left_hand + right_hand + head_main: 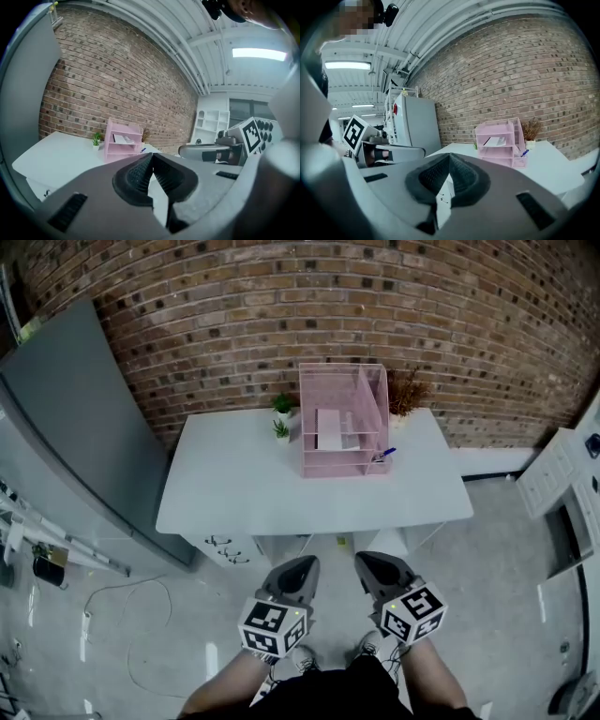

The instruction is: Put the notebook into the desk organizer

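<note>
The pink wire desk organizer stands at the back of the white rectangular table, against the brick wall, its open front facing the person. A pale flat notebook lies inside it on an upper shelf, so the task looks done or nearly done. The notebook rests flat, its long axis running from the organizer's open front toward the wall and a short edge facing the opening, probably because it slides in that way. The left gripper and right gripper hang well short of the organizer, off the table's near edge. Both have their jaws closed together on nothing, which reads as a rest pose.
</note>
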{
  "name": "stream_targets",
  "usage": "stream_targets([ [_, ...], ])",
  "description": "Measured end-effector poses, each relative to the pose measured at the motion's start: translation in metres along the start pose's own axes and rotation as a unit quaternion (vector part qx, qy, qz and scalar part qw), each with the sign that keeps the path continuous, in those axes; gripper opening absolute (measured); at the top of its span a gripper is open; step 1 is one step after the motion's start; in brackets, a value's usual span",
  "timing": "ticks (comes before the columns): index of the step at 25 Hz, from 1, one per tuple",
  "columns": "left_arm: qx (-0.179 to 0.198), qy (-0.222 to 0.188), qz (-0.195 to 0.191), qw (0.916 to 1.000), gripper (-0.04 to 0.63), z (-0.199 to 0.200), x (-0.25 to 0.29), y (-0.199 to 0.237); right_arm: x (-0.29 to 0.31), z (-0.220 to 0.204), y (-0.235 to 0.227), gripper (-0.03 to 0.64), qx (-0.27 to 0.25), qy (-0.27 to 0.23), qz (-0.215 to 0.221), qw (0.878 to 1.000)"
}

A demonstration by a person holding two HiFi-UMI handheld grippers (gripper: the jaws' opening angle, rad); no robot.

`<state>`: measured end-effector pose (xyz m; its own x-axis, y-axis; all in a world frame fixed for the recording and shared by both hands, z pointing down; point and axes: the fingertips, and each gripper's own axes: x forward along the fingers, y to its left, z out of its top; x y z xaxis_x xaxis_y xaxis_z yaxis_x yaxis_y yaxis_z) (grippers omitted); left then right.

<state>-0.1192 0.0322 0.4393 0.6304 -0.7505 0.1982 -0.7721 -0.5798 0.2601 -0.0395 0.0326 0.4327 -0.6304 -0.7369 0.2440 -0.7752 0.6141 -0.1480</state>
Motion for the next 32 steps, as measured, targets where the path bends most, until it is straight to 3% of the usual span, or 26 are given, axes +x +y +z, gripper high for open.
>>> stream_targets([
  [32, 0.005, 0.009, 0.000, 0.9999, 0.006, -0.004, 0.005, -0.012, -0.008, 0.000, -0.007, 0.003, 0.005, 0.000, 0.002, 1.000],
])
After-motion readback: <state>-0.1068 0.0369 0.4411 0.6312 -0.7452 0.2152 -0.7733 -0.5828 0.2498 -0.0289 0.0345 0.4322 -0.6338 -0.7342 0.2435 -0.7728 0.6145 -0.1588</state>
